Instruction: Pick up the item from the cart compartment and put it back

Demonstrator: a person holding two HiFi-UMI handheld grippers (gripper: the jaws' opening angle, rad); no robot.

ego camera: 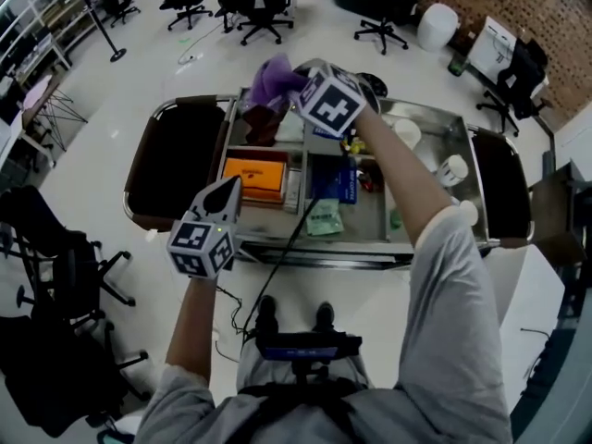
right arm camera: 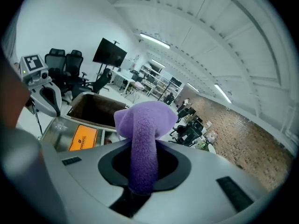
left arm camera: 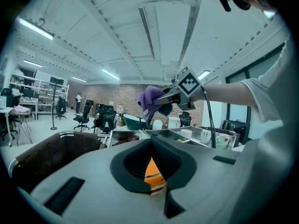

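A fuzzy purple cloth (ego camera: pixel 271 81) hangs in the air above the far-left compartments of the steel cart (ego camera: pixel 305 259). My right gripper (ego camera: pixel 289 89) is shut on it. In the right gripper view the cloth (right arm camera: pixel 142 139) stands pinched between the jaws and bulges above them. The left gripper view shows the cloth (left arm camera: pixel 150 98) and the right gripper (left arm camera: pixel 161 99) raised over the cart. My left gripper (ego camera: pixel 229 191) hovers over the cart's front-left edge, shut and holding nothing. An orange box (left arm camera: pixel 153 174) shows just past its jaws.
The cart holds an orange box (ego camera: pixel 254 176), a blue packet (ego camera: pixel 333 178), a green packet (ego camera: pixel 325 217) and white cups (ego camera: pixel 453 169). Dark flaps (ego camera: pixel 176 160) hang at both ends. A black chair (ego camera: pixel 55 276) stands on the left, more office chairs (ego camera: pixel 264 7) beyond.
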